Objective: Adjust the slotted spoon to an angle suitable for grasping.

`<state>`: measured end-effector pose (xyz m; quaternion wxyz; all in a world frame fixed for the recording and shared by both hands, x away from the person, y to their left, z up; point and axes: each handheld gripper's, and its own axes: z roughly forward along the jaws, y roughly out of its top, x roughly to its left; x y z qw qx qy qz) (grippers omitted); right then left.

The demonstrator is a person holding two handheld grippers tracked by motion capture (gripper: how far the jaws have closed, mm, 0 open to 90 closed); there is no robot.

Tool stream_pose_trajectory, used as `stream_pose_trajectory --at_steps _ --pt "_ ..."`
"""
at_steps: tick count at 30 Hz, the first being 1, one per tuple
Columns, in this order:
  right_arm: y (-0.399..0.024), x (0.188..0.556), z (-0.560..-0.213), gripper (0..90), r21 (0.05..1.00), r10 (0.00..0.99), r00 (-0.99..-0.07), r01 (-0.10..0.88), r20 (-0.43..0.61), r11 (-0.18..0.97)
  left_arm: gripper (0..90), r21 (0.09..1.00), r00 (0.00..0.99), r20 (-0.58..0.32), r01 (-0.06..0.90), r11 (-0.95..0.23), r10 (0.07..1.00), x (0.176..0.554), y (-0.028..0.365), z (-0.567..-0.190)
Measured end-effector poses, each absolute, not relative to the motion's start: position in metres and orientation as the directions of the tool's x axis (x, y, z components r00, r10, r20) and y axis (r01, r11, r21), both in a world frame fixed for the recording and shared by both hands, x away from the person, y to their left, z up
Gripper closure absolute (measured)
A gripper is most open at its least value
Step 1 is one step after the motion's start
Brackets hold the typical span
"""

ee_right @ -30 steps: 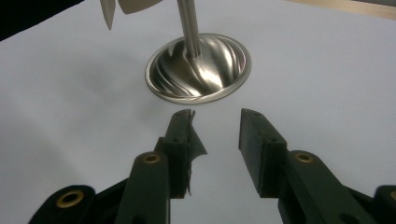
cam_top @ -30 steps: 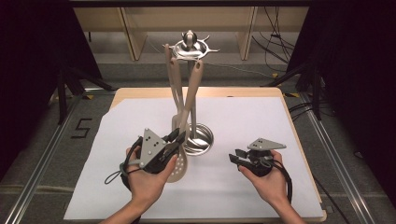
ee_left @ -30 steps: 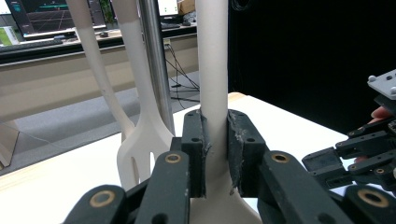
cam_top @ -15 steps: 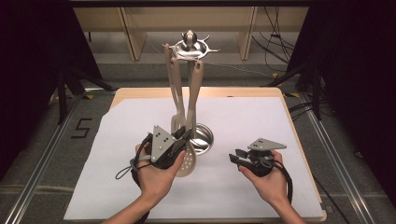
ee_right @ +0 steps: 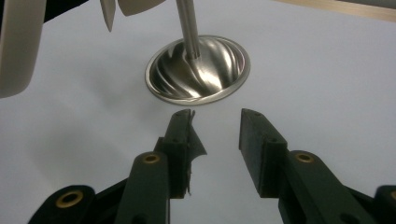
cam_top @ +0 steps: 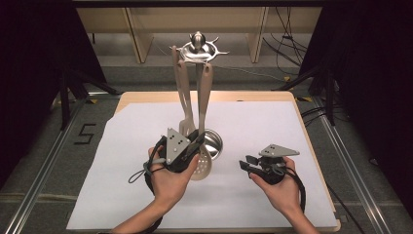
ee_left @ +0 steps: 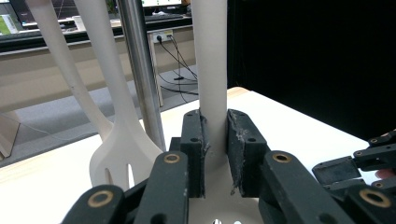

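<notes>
Your left gripper (cam_top: 195,144) pinches the handle of a pale slotted spoon (cam_top: 202,163), jaws pressed on either side just above the bowl. The spoon hangs from the top ring of a steel rack (cam_top: 197,48) near the counter's (cam_top: 122,195) middle, so a low grip lets you steer it on its hook. A slotted turner (ee_left: 119,156) hangs at the spoon's 9 o'clock. Your right gripper (cam_top: 245,163) rests at the rack's 4 o'clock, jaws spread and empty, aimed at the rack's round base (ee_right: 198,70).
</notes>
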<state>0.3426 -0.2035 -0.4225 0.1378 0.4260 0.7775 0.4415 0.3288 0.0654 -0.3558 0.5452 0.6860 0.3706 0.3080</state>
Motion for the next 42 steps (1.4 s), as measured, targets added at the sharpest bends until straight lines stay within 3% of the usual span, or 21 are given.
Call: stream_pose_trajectory --at_steps 3,4,10,20,23,30,32,36,39,42 --pt "-0.207 0.345 -0.423 64.9 0.814 0.788 -0.609 0.501 0.089 0.295 76.5 0.976 0.534 0.018 0.174 -0.131 0.846 0.331 0.063 -0.356" --pt "-0.206 0.345 -0.423 64.9 0.812 0.785 -0.606 0.519 0.13 0.266 76.5 0.976 0.533 0.021 0.174 -0.134 0.846 0.331 0.063 -0.357" --pt "-0.206 0.343 -0.417 65.3 0.823 0.793 -0.593 0.515 0.141 0.238 76.5 0.977 0.527 0.021 0.17 -0.13 0.849 0.334 0.06 -0.358" --pt "-0.202 0.345 -0.391 65.2 0.889 0.768 -0.64 0.373 0.038 0.267 76.3 0.976 0.519 0.023 0.173 -0.131 0.854 0.339 0.054 -0.359" --pt "-0.202 0.341 -0.395 65.2 0.872 0.782 -0.615 0.436 0.107 0.224 76.4 0.976 0.519 0.029 0.17 -0.136 0.854 0.34 0.052 -0.36" --pt "-0.209 0.341 -0.402 65.2 0.858 0.792 -0.598 0.466 0.125 0.216 78.4 0.975 0.515 0.012 0.182 -0.124 0.857 0.343 0.048 -0.363" --pt "-0.211 0.343 -0.402 65.2 0.866 0.793 -0.604 0.435 0.078 0.245 78.7 0.976 0.516 0.0 0.186 -0.113 0.857 0.343 0.048 -0.363" --pt "-0.21 0.342 -0.403 65.1 0.864 0.786 -0.609 0.449 0.11 0.227 79.3 0.976 0.51 0.022 0.177 -0.13 0.86 0.346 0.053 -0.36" --pt "-0.212 0.343 -0.403 65.1 0.865 0.788 -0.612 0.431 0.072 0.256 79.2 0.976 0.515 0.025 0.174 -0.134 0.857 0.345 0.053 -0.36" --pt "-0.21 0.341 -0.404 65.1 0.85 0.792 -0.598 0.476 0.124 0.226 78.8 0.975 0.529 0.015 0.181 -0.13 0.848 0.342 0.054 -0.362"
